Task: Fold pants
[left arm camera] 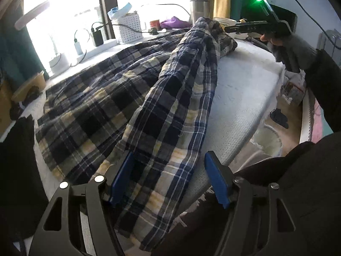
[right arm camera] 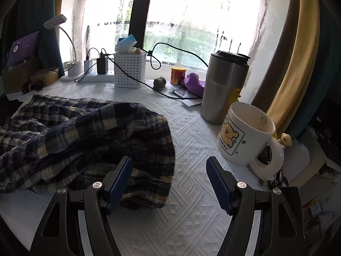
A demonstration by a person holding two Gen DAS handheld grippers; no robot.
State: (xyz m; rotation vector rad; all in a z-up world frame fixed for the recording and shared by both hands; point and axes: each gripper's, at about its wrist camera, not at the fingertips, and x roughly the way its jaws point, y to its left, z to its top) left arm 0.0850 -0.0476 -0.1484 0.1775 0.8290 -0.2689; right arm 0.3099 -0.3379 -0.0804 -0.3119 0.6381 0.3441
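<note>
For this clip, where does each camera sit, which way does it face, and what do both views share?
Left wrist: on the left gripper, looking along the plaid pants across the table; its open blue fingers, the right gripper and the person's hand show.
Right wrist: on the right gripper, facing the window past the mug and tumbler; only its open fingers show.
Shared: pants, white basket, tumbler, mug.
</note>
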